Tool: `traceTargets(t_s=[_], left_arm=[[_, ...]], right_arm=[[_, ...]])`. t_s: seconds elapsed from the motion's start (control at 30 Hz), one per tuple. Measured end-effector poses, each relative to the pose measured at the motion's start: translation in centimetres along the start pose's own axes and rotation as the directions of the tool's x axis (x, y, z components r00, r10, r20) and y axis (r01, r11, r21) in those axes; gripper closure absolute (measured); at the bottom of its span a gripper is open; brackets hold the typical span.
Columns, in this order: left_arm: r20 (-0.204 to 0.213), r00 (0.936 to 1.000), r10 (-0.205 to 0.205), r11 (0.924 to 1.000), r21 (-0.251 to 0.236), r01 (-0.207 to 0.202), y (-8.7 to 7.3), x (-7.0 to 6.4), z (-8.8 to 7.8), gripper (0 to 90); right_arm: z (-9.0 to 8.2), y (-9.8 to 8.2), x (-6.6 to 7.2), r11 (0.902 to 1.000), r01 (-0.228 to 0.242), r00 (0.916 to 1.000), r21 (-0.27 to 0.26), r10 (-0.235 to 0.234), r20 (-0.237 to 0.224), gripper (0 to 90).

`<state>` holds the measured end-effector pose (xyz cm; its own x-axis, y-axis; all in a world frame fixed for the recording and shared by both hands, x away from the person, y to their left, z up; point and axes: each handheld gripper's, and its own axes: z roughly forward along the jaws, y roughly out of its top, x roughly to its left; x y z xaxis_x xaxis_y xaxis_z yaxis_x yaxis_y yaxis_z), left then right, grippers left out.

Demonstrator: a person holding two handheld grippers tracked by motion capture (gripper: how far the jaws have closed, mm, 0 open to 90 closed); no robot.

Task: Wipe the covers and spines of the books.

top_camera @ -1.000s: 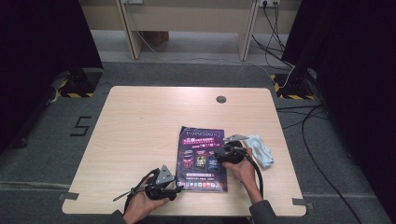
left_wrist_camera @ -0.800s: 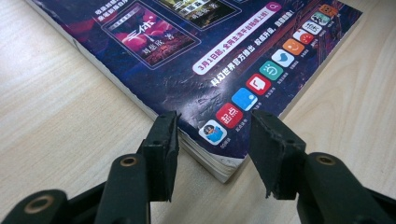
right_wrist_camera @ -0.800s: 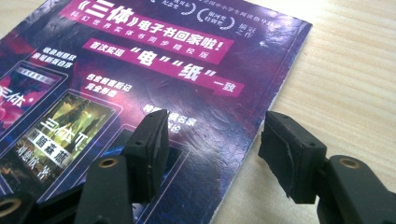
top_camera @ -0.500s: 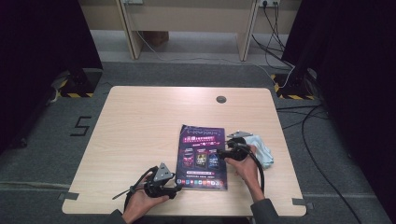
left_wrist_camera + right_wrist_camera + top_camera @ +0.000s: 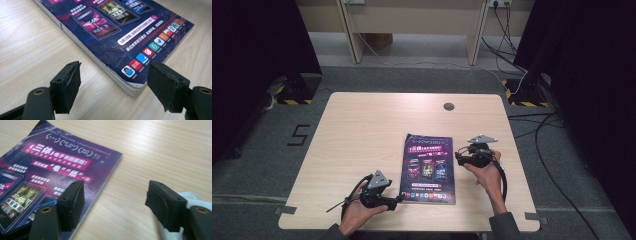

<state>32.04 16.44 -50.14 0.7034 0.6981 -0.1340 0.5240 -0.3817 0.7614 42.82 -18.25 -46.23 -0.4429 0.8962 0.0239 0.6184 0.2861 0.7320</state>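
A purple magazine (image 5: 428, 167) lies flat on the wooden table (image 5: 362, 130), right of centre. My left gripper (image 5: 398, 199) lies low at its near left corner. In the left gripper view the magazine's corner (image 5: 130, 85) lies between the wide-apart pads of the left gripper (image 5: 113, 87) without touching them. My right gripper (image 5: 460, 156) hovers at the magazine's right edge; in the right gripper view the right gripper (image 5: 115, 202) is open over the magazine's edge (image 5: 110, 180) and bare wood. Both pairs of jaws have just been opening, with nothing gripped. A pale cloth (image 5: 191, 196) peeks from behind the right jaw.
A round cable hole (image 5: 449, 106) sits near the table's far edge. Cables (image 5: 557, 165) trail over the grey floor at the right. A "5" mark (image 5: 300, 135) is on the floor at the left. Desk legs (image 5: 349, 30) stand behind.
My right hand has lifted a little and shifted right, now covering the pale cloth that showed beside it. Both grippers' jaws stand wider. The left hand has stayed put.
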Motion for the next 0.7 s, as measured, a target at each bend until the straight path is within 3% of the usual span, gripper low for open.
traceTargets(t_s=[0.2, 0.4, 0.7], left_arm=[[0.002, 1.0, 0.002, 1.0, -0.002, -0.002, 0.1, -0.1, 0.1, 22.9], [0.007, 1.0, 0.0, 1.0, -0.005, 0.0, 0.1, 0.0, 0.1, 21.1], [0.011, 0.9999, 0.003, 1.0, -0.007, -0.003, 0.1, -0.1, 0.2, 21.1]], right_arm=[[-0.6, -0.1, -1.5, 0.9998, 0.011, 0.9987, 0.014, -0.011, 0.05, 38.0], [-1.5, -0.6, -3.6, 0.9995, -0.025, 0.9957, 0.019, 0.024, 0.09, 41.8], [-2.2, -2.0, -6.7, 0.9909, -0.121, 0.9844, 0.059, 0.112, 0.136, 42.7]])
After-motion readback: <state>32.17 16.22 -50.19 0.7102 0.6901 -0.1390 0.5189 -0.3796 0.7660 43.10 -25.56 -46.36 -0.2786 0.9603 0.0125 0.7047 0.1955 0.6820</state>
